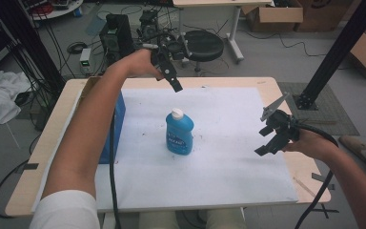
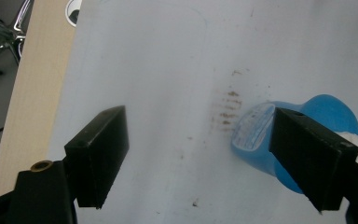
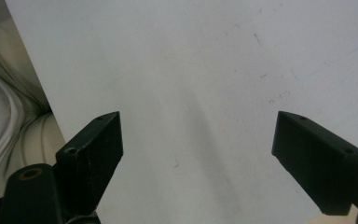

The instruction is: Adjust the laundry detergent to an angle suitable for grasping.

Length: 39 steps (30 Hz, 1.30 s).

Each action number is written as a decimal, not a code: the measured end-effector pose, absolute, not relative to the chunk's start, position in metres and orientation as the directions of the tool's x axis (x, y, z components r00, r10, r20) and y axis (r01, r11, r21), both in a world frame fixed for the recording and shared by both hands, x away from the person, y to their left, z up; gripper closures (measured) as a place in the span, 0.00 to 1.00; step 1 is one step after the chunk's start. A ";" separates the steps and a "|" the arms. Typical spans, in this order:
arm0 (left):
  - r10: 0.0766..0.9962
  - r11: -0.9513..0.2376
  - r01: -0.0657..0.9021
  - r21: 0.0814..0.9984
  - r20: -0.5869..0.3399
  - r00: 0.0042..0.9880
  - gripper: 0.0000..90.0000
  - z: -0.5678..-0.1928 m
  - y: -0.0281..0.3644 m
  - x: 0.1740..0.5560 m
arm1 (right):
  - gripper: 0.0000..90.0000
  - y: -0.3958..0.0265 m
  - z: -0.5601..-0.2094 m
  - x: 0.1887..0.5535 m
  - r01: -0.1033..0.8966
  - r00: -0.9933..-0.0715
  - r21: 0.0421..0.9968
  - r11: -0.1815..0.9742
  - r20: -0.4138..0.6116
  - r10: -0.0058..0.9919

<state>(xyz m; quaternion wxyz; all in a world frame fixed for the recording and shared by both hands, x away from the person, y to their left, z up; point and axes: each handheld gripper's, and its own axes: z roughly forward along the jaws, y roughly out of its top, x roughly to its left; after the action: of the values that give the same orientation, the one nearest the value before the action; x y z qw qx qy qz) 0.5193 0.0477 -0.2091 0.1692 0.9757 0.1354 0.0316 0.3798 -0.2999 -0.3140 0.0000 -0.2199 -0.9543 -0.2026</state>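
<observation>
Bottle [image 1: 179,132], blue w/ white cap, stands upright mid-sheet [image 1: 228,157] on the counter [image 1: 52,143], free of both tools. We hold the left gripper [image 1: 169,74] high beyond it, jaws spread wide, prob. lining up. Right gripper [image 1: 274,136] waits well off to the side, jaws likewise released, empty.
</observation>
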 end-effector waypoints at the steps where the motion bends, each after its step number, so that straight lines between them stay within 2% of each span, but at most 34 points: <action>1: 0.276 -0.906 0.254 0.339 0.017 0.961 0.23 -0.209 0.048 0.519 | 0.18 -0.300 -0.314 0.380 0.420 -0.903 0.387 0.821 0.089 0.420; 27: 0.276 -0.907 0.248 0.341 0.036 0.960 0.23 -0.207 0.046 0.517 | 0.18 -0.303 -0.315 0.376 0.432 -0.895 0.404 0.806 0.080 0.440; 39: 0.276 -0.908 0.246 0.338 0.043 0.960 0.23 -0.206 0.044 0.514 | 0.18 -0.301 -0.312 0.370 0.427 -0.882 0.527 0.735 0.063 0.467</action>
<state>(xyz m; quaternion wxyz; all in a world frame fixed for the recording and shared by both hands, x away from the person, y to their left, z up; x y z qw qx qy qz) 0.5145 0.0445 -0.2062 0.1668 0.9758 0.1339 0.0449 0.3699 -0.3006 -0.3120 -0.0368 -0.2400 -0.9306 -0.2739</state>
